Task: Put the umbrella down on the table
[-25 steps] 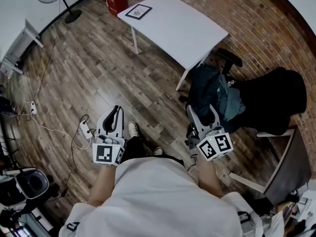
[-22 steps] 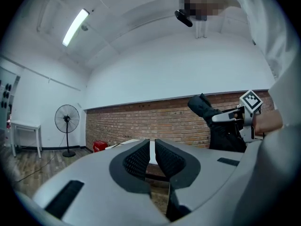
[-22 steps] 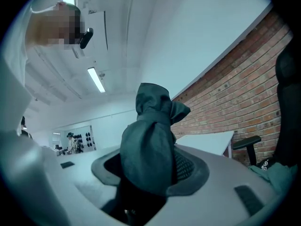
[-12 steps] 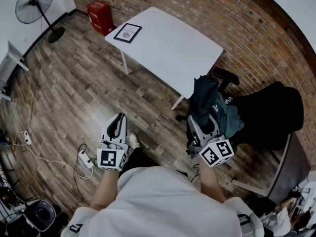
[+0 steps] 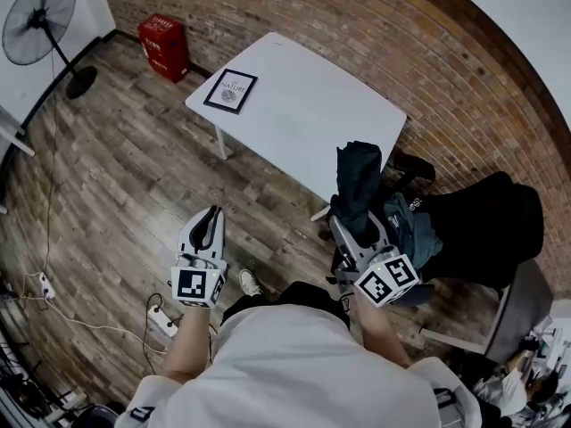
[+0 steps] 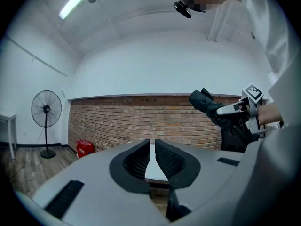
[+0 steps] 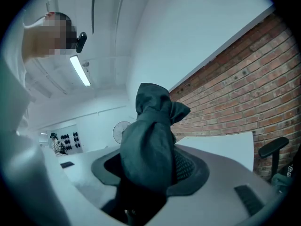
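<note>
Umbrella [image 5: 359,178], folded and dark teal, is clenched in the right gripper [image 5: 359,228]. Its bundle sticks out past the jaws toward the far side and, in the head view, reaches the near right edge of the white table [image 5: 303,105]. It is held in the air, not yet resting on anything. The left gripper [image 5: 211,214] is off to the left above the floor, its jaws drawn together on nothing.

To do this step well, I judge the right hand should carry the bundle further over the tabletop, well in from the edge. It should lower until the fabric lies along the surface, and only then let go. Aim right of the magazine [image 5: 230,90] at the far left corner, and stay clear of the chair [image 5: 482,221] heaped with dark clothes on the right. The soft bundle may sag or roll, so release it low.
</note>
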The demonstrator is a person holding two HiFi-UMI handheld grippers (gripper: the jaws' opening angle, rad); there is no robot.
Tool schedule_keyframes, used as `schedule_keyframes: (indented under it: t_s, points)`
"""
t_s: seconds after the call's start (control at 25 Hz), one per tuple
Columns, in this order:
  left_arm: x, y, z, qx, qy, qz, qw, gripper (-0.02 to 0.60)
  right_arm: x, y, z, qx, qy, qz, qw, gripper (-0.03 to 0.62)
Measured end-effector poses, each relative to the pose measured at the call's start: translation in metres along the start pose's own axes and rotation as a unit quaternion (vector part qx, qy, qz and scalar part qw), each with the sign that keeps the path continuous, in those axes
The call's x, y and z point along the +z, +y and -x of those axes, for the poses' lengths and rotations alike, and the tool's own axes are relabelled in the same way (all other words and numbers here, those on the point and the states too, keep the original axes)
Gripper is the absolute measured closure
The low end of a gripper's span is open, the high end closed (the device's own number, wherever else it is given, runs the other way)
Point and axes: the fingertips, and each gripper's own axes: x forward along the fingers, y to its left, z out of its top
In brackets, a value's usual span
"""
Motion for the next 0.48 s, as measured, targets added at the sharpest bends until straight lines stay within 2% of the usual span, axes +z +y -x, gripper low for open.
schedule_keyframes:
  t_s: [0.16,0.28,0.36,0.48]
  points:
    - [-0.005,-0.010,-0.033,-0.037,0.006,0.008,0.9993,0.529,-0.005,-0.013,-0.022,-0.008,0.004,-0.013,1.000,0.356]
    - [0.000,-0.023,-0.054,-0.059,-0.007,-0.001,0.9982,0.531,-0.011,-0.031,-0.035,-0.015,0.015,-0.027,0.999,0.356]
    - [0.009,-0.027,-0.072,-0.064,-0.018,-0.012,0.9977,0.532,-0.006,-0.047,-0.046,-0.012,0.015,-0.027,0.999,0.356]
    - [0.024,-0.024,-0.108,-0.050,-0.032,-0.025,0.9979,0.534,0.014,-0.076,-0.070,0.007,0.002,-0.020,1.000,0.356]
